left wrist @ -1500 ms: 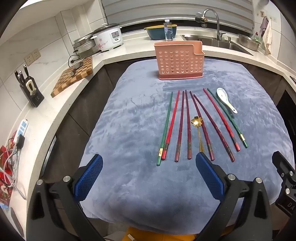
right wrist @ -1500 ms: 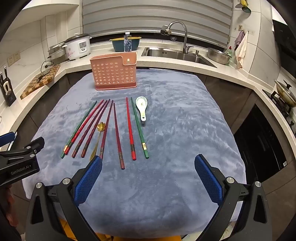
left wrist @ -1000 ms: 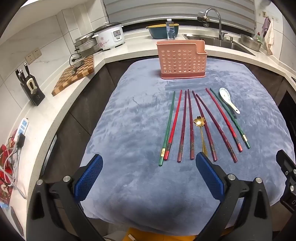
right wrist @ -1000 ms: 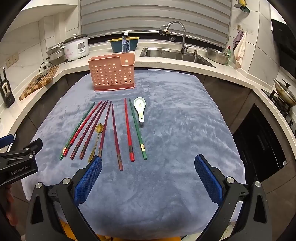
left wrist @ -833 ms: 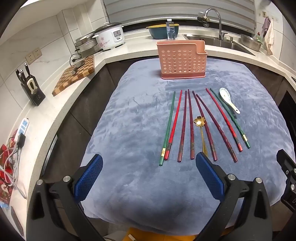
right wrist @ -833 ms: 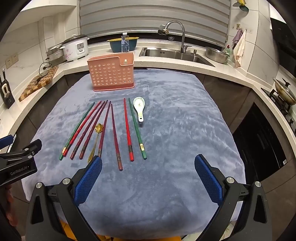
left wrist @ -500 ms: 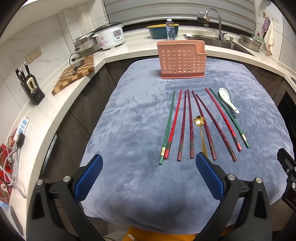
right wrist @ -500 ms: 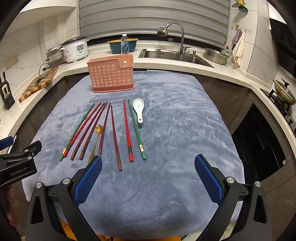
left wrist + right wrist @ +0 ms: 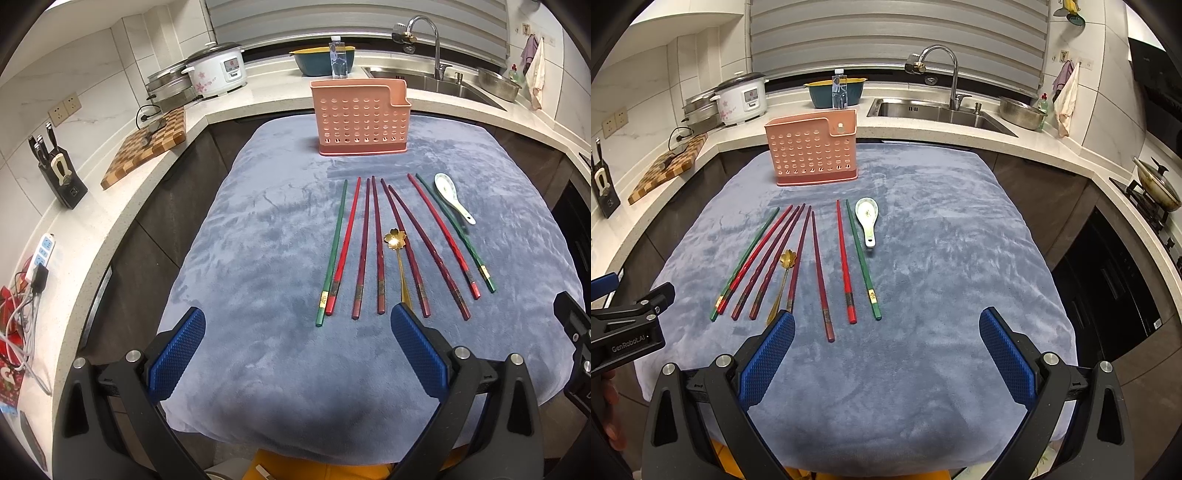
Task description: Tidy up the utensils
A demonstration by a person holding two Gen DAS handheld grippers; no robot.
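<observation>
Left claw (image 9: 297,350) pad hides gold spoon (image 9: 395,240) handle's end.

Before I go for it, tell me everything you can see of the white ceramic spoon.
The white ceramic spoon is a short, glossy soup spoon with a faint greenish pattern inside its bowl. It lies flat on the grey-blue cloth, bowl up and pointing toward the pink holder, handle toward the grippers. It is the rightmost utensil, just beside the green chopstick; whether they touch cannot be told. Nothing rests on it, and neither gripper is near it.
</observation>
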